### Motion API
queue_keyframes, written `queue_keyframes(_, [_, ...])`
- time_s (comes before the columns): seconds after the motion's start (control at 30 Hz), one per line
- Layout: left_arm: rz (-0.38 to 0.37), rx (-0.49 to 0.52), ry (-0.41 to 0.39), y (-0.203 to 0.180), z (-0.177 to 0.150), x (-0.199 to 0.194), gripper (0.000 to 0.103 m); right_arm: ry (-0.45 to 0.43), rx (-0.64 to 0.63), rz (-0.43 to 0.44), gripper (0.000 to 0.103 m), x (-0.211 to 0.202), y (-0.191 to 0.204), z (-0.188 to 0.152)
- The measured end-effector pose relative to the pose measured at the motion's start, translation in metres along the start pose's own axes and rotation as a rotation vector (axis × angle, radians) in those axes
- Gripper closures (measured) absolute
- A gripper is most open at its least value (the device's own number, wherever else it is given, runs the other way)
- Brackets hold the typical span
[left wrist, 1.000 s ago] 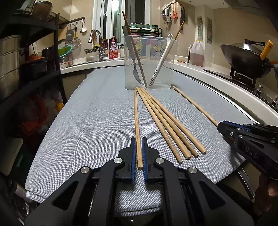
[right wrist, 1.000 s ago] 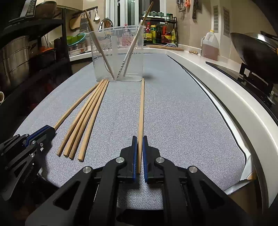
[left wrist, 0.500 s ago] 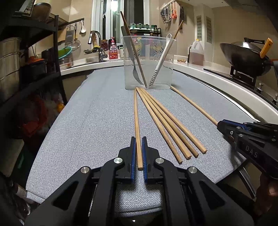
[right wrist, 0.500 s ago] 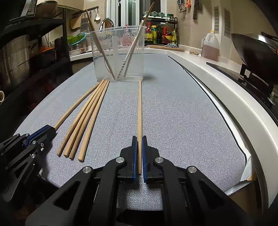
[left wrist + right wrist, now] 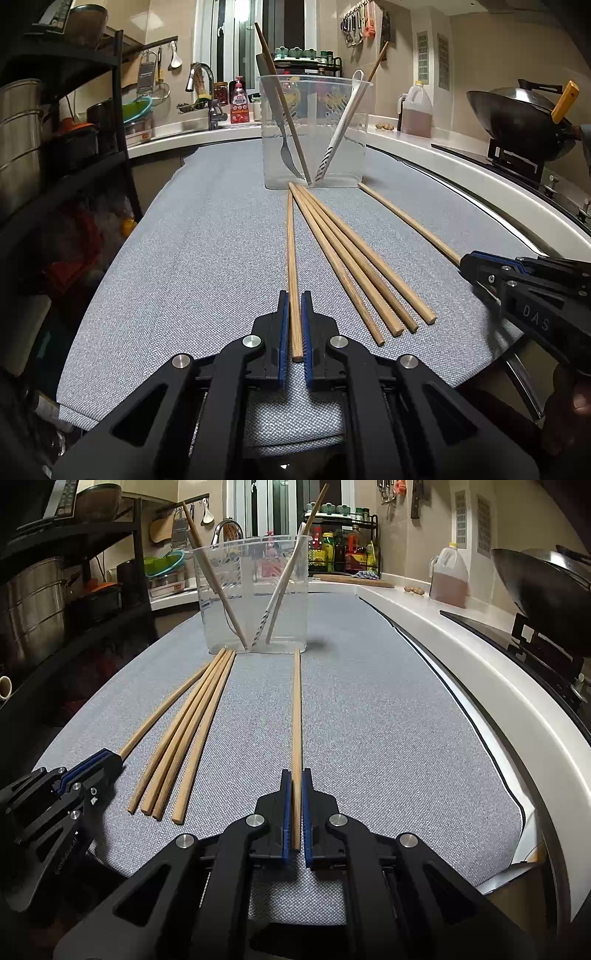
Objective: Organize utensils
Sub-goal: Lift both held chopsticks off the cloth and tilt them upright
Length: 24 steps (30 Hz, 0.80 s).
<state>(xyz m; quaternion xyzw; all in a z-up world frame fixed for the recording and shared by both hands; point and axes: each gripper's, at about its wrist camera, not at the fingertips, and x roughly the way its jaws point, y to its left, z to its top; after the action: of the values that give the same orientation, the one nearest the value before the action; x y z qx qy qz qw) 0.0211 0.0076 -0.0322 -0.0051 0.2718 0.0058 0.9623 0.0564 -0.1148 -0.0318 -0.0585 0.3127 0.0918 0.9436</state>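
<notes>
**Two chopsticks gripped, four still waiting on the bench**

A wooden chopstick [image 5: 291,266] lies pinched at its near end between the jaws of the left gripper [image 5: 294,325], its long axis running straight ahead from the jaws to a tip just short of the clear plastic utensil holder [image 5: 316,162]. The right gripper [image 5: 294,808] has a second chopstick [image 5: 296,716] the same way: jaws closed almost fully on the butt end, the shaft pointing directly forward toward the holder's base. Whether either stick is lifted or resting on the cloth cannot be told.

Between the two grippers, four loose chopsticks [image 5: 354,266] lie fanned on the grey cloth-covered bench [image 5: 192,236], tips bunched near the holder and butt ends spread toward the camera. They sit to the right of the left jaws and to the left of the right jaws, and appear nearer the left gripper.

The holder stands upright dead ahead of both pairs of jaws and already contains a fork [image 5: 286,147], a white utensil [image 5: 341,122] and two leaning chopsticks. Since each held stick points at the holder's foot, not its rim, the coming move likely calls for raising and tipping each one upright to drop it in. A wok [image 5: 517,122] sits on the stove well off to the right.
</notes>
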Motion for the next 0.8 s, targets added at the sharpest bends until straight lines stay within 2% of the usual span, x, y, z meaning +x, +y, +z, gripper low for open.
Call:
queue_keyframes(0.57, [-0.021, 0.0, -0.134, 0.003, 0.032, -0.049, 0.097, -0.186, -0.023, 0.011, 0.098, -0.068, 0.005, 0.04])
queue_keyframes(0.8, [-0.034, -0.014, -0.184, 0.013, 0.06, -0.063, 0.097, -0.238, -0.018, 0.023, 0.098, -0.087, 0.002, 0.064])
